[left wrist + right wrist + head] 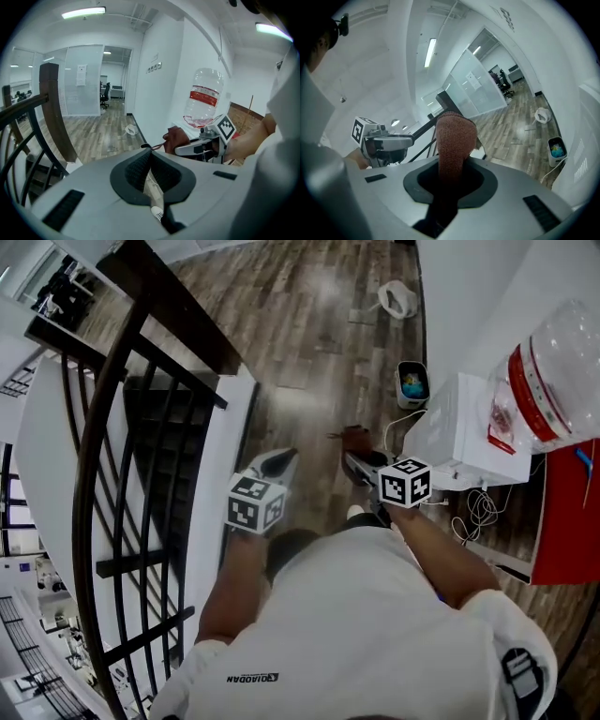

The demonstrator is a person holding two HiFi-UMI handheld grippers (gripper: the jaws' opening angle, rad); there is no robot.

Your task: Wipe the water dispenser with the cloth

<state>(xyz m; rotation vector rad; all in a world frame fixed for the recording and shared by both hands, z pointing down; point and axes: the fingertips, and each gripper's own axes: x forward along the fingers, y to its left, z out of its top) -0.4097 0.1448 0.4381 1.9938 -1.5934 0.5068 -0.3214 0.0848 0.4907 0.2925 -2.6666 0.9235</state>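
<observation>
Seemingly the wiping is not begun; the right gripper (451, 174) is clamped on the cloth (453, 139), near the dispenser (450, 432) but apart from it; the left gripper (148, 157) is closed on nothing; all wiping remains.

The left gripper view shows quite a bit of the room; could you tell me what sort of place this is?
Probably an office hallway: glass partitions with a desk chair behind, a stair railing, and a water dispenser.
</observation>
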